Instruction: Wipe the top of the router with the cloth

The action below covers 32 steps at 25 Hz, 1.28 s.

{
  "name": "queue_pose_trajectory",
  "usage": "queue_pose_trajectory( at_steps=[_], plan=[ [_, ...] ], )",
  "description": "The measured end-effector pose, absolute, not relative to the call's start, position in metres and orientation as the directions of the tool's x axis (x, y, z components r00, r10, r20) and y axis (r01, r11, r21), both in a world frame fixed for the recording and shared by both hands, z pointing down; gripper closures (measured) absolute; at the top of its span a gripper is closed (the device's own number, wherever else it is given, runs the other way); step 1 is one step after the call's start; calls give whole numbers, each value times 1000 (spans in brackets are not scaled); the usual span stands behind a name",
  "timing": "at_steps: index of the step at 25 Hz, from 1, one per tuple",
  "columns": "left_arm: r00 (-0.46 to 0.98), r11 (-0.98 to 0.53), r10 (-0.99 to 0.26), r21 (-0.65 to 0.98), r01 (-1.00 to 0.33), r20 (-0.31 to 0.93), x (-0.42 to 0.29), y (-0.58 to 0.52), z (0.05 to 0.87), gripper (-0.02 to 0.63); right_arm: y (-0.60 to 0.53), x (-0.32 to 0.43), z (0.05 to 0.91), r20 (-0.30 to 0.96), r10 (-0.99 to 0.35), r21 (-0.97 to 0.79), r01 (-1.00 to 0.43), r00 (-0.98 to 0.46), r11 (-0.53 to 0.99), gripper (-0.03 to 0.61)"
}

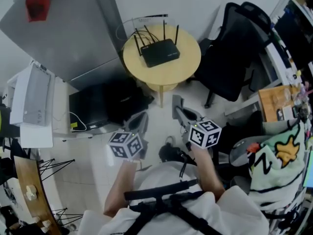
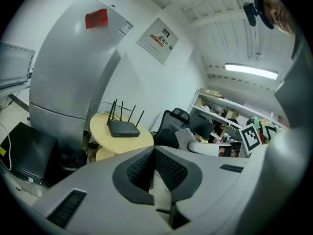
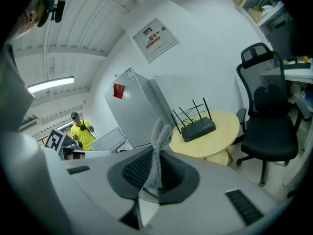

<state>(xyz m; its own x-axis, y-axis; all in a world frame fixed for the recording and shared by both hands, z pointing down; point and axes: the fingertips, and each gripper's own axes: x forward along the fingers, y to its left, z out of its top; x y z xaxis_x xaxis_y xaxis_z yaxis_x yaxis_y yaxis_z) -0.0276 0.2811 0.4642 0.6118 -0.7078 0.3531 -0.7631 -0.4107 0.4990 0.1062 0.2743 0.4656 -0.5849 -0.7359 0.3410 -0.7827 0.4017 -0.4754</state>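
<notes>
While the router [image 1: 159, 52] sits on the far round tabletop [image 1: 183, 68], well apart from both tools, the right gripper [image 3: 155, 155] has its fingers [image 3: 133, 170] clenched on a grey cloth [image 3: 159, 138]. A thin fold of the cloth stands up out of the pinch. The left gripper [image 2: 153, 150] has its fingers [image 2: 177, 172] pressed together with nothing between them.

The hold on the cloth looks narrow, so dragging it across the casing could pull it free. Little fabric shows beyond the tips, and I judge that the hard fingers might scrape the router instead of wiping it. The antennas [image 1: 164, 31] stand upright along the router's far side with cables trailing behind, so a sweep carried too far could snag them. The router looks light and nothing holds it in place. A firm stroke may therefore slide it over the smooth top toward the edge unless the left gripper steadies it.

The tabletop is pale yellow, round and bare apart from the router. It stands on a white tiled floor [image 1: 93, 155]. A tall grey cabinet [image 1: 63, 33] with a red label stands to the left, and a black office chair [image 1: 234, 58] is just right of the table. A white wall lies behind, and cluttered desks crowd the near right.
</notes>
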Motion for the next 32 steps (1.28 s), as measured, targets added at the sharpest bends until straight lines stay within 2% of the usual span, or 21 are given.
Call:
queue_pose_trajectory(
  at_steps=[7,15,21,32],
  plan=[
    [601,-416,-703,465,-781,380,4,226,465,617,218,135,474,328,-733,-515,-763,-596,390,541],
    [602,-397,-696,489,-777,391,4,177,474,617,177,136,490,349,-719,-534,-758,-601,374,541],
    [623,-416,-681,497,-762,385,-1,116,485,617,127,143,496,368,-746,-525,-786,-555,326,541],
    [643,-432,-656,502,-749,395,-25,-11,494,617,2,111,489,391,-749,-496,-808,-535,318,541]
  ],
)
